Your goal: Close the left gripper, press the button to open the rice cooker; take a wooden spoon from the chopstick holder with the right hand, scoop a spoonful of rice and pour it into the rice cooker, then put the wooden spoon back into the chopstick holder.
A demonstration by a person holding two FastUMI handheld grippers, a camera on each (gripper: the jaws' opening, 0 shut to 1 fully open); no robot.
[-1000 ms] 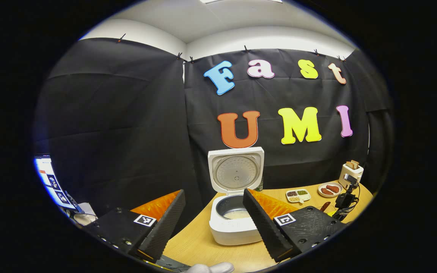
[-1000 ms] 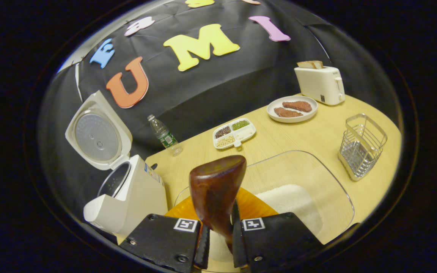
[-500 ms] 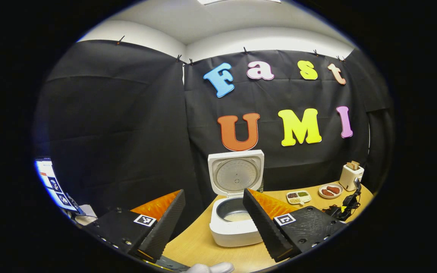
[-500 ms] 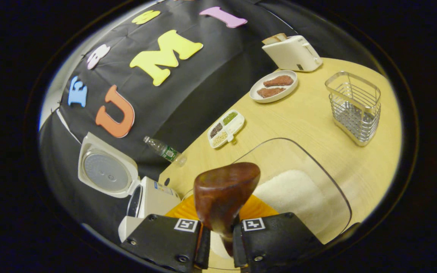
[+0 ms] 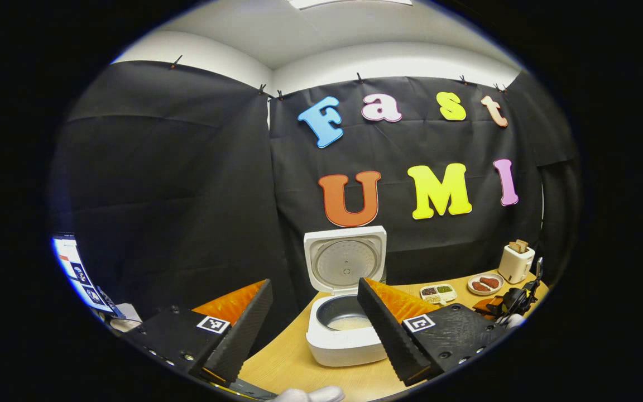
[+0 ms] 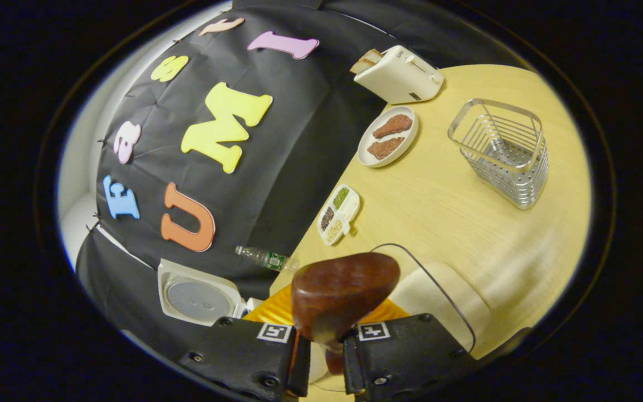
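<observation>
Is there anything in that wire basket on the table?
No, the wire basket stands with nothing inside; the wooden spoon is in the right gripper.

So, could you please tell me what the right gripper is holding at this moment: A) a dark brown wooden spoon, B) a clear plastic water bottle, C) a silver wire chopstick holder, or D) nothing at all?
A: in the right gripper view, the right gripper has both fingers pressed on the handle of the dark brown wooden spoon, whose bowl rises just ahead of them.
</observation>
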